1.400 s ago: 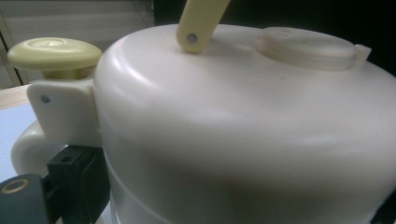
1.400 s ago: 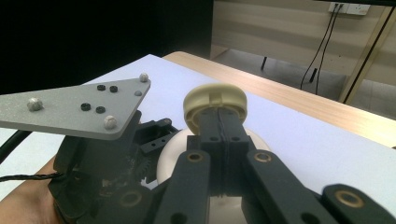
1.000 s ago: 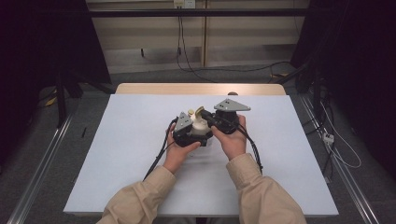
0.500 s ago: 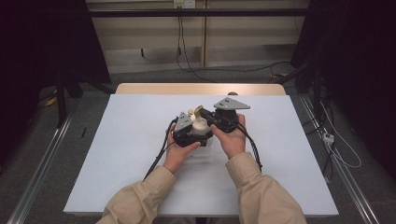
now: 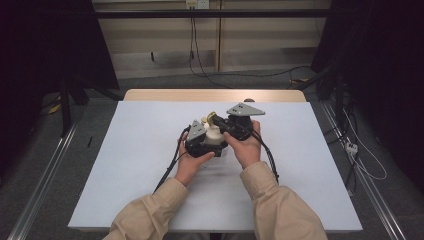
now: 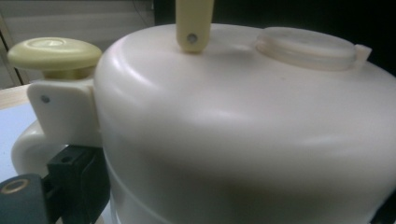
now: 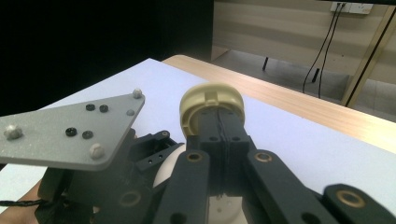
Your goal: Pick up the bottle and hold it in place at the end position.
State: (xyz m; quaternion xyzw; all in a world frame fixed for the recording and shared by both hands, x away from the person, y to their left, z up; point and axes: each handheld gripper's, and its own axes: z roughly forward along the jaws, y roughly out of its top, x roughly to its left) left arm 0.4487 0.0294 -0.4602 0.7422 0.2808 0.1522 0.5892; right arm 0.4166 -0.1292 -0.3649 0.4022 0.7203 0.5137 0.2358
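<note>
Pinching the yellow handle [image 7: 211, 100] above the cream jug [image 6: 243, 130], the right gripper [image 5: 220, 121] is working with jaws together; the left gripper [image 5: 202, 142] is clamping the jug's body from the side.

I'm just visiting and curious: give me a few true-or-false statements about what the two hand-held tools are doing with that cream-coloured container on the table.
1. The cream container sits between the two grippers near the middle of the white table. True.
2. The right gripper has its jaws wide open. False: its jaws are pressed together, at the yellowish knob.
3. The container has a round, flat cap on its top. True.
4. The left gripper lies unattended on the table. False: the person's left hand holds it against the container.
5. The person wears bright red sleeves. False: the sleeves are beige.
</note>
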